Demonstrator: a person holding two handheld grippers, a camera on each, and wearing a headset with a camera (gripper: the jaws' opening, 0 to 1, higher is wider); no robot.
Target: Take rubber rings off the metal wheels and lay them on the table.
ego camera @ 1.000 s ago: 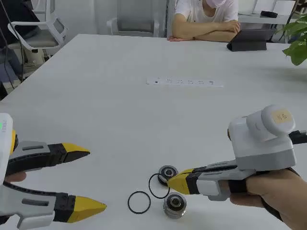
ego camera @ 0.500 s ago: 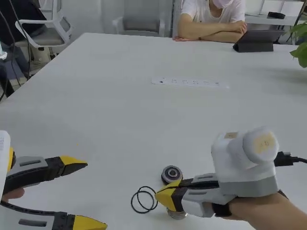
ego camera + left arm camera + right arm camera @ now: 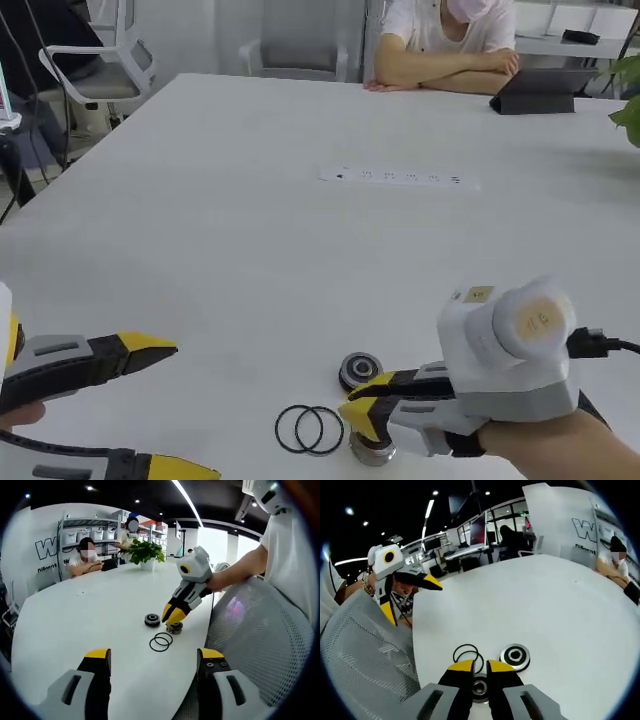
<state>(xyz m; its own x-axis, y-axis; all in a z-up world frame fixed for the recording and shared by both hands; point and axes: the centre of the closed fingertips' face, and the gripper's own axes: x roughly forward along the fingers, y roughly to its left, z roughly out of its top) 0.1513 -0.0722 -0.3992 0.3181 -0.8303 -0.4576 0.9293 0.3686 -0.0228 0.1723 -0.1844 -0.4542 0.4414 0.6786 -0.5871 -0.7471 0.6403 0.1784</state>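
With both rubber rings [image 3: 310, 429] lying overlapped on the desk [image 3: 300, 250] just beside the near wheel [image 3: 372, 452], the right gripper [image 3: 350, 413], fingers drawn together over that wheel, could, I judge, knock it onto them or off the close edge, while the left gripper [image 3: 197, 408] hangs with fingers wide apart.

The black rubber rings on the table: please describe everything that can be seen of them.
The two rubber rings are thin, black, smooth round loops. They lie flat on the white table, overlapping each other. They are close beside the nearer metal wheel and the yellow tips of the right gripper; whether they touch either cannot be told. Nothing holds them.
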